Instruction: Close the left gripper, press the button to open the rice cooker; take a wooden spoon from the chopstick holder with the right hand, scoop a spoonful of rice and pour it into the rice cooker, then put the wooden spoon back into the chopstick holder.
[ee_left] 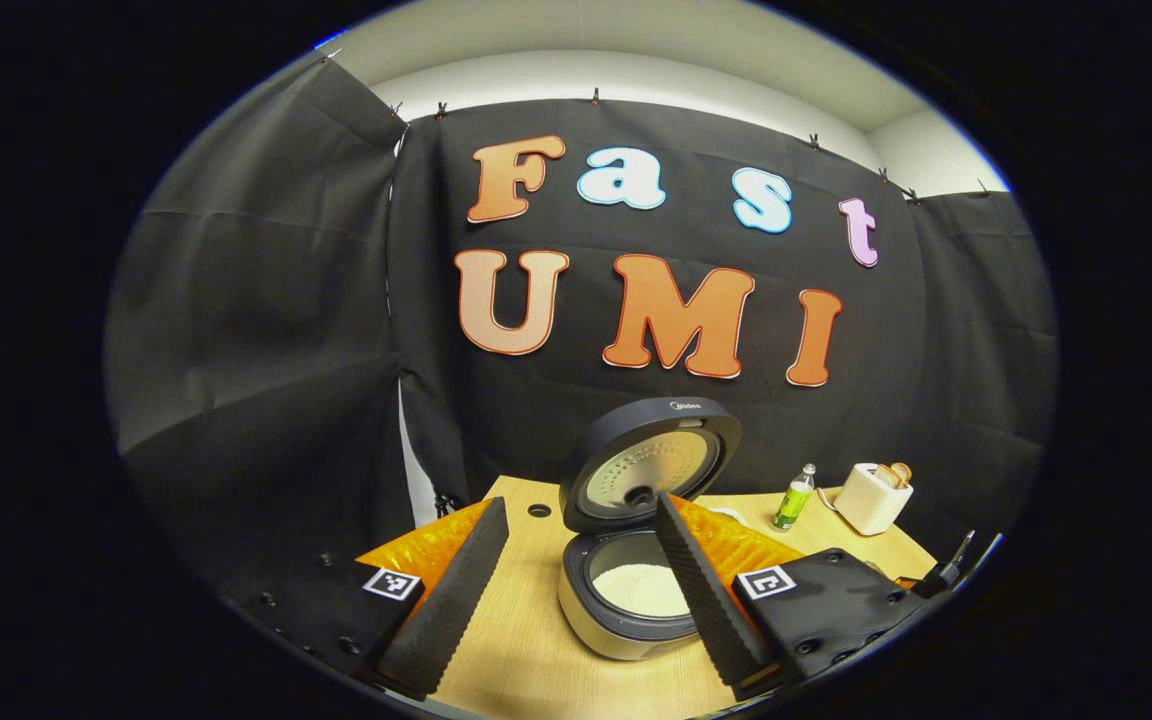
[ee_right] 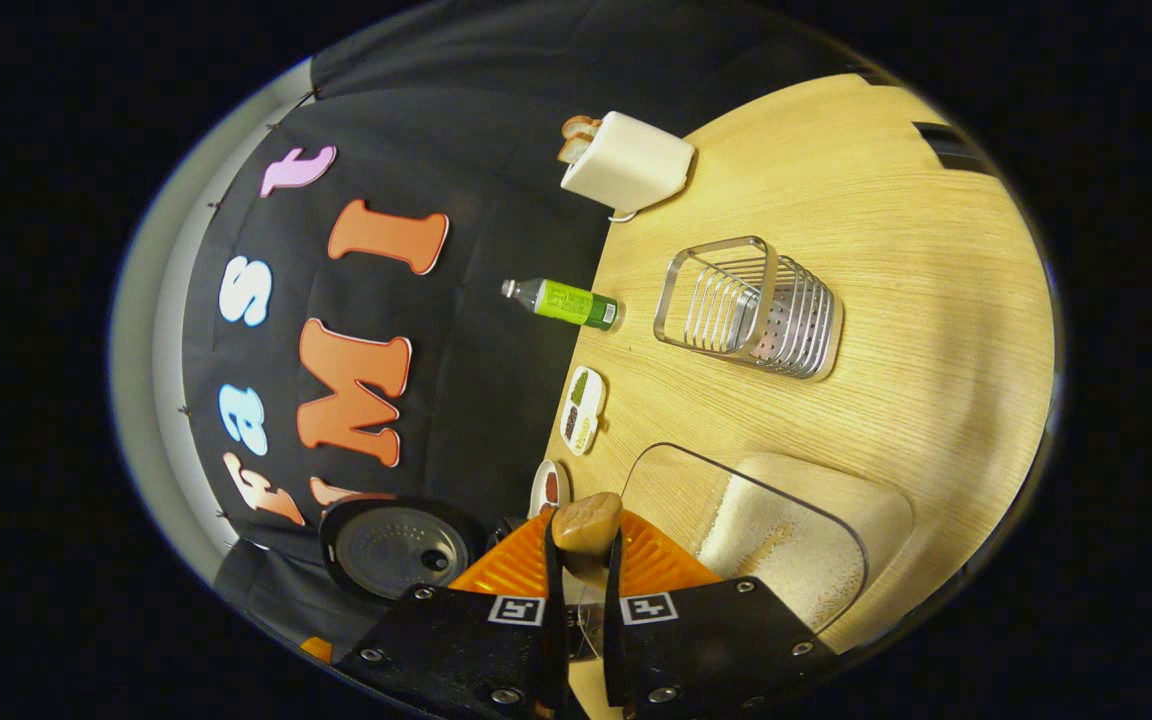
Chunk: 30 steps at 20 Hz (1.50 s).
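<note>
On the wooden table [ee_left: 521, 640], as the left gripper view has it, we list first the rice cooker [ee_left: 626, 600]: its lid [ee_left: 648, 475] stands raised behind the body, and white rice [ee_left: 642, 588] lies in the inner pot. Our left gripper [ee_left: 576, 590] hangs in front of it with its two ribbed black fingers [ee_left: 446, 600] spread wide apart, gripping nothing; the right-hand finger crosses in front of the cooker's rim. Behind the cooker, toward the far right of the table, we note a green-labelled bottle [ee_left: 793, 497] standing upright and a white toaster [ee_left: 872, 497] with bread showing in its slots.

Through the right gripper view, which is rolled so that the table [ee_right: 896, 200] runs up the right side, we enter the right gripper [ee_right: 582, 560] clenched on the wooden spoon [ee_right: 586, 525], whose rounded wooden end shows just past the fingertips, both fingers pressing it. Just beside the gripper sits a clear container [ee_right: 766, 530] holding white rice [ee_right: 786, 550]. Farther off we record the wire chopstick holder [ee_right: 751, 305], the bottle [ee_right: 564, 302] near it, and the toaster [ee_right: 628, 163] beyond. Two small dishes [ee_right: 581, 408] lie along the table edge. The cooker's open lid [ee_right: 398, 548] shows to the left of the gripper.
</note>
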Motion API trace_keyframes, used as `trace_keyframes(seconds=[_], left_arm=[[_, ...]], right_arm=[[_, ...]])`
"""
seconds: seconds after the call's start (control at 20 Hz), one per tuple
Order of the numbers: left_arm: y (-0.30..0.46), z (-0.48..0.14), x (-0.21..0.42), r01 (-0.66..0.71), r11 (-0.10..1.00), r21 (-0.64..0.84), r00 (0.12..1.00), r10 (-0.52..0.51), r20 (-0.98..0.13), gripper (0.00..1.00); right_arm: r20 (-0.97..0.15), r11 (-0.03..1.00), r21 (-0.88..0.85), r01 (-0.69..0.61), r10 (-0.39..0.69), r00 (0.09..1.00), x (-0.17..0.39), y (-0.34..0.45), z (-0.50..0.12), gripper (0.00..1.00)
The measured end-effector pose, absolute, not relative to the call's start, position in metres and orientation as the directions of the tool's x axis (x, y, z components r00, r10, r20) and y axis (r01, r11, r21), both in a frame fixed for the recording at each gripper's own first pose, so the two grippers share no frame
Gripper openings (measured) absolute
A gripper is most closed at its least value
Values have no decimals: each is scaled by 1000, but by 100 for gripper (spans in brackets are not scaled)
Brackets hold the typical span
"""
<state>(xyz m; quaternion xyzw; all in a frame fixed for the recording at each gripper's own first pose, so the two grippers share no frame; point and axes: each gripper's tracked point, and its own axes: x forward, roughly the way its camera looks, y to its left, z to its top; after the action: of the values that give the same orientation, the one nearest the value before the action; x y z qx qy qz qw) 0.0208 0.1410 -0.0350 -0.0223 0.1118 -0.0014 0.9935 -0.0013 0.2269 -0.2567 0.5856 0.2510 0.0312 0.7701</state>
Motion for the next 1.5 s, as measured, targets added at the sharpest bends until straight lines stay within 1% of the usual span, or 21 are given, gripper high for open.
trace_keyframes(seconds=[0.4,0.8,1.15,1.5], left_arm=[[134,-30,22,16,999,-51,978,-26,-207,97],[133,-29,25,21,999,-38,980,-28,-195,97],[144,-33,24,-1,999,-44,981,-7,-192,98],[165,-36,19,-36,998,-44,981,27,-190,98]], right_arm=[[-308,166,950,266,335,891,-11,198,-239,13],[-276,93,961,259,308,911,-15,171,-207,13],[-228,77,974,214,312,922,-8,172,-157,13],[-183,80,983,165,354,917,11,204,-111,13]])
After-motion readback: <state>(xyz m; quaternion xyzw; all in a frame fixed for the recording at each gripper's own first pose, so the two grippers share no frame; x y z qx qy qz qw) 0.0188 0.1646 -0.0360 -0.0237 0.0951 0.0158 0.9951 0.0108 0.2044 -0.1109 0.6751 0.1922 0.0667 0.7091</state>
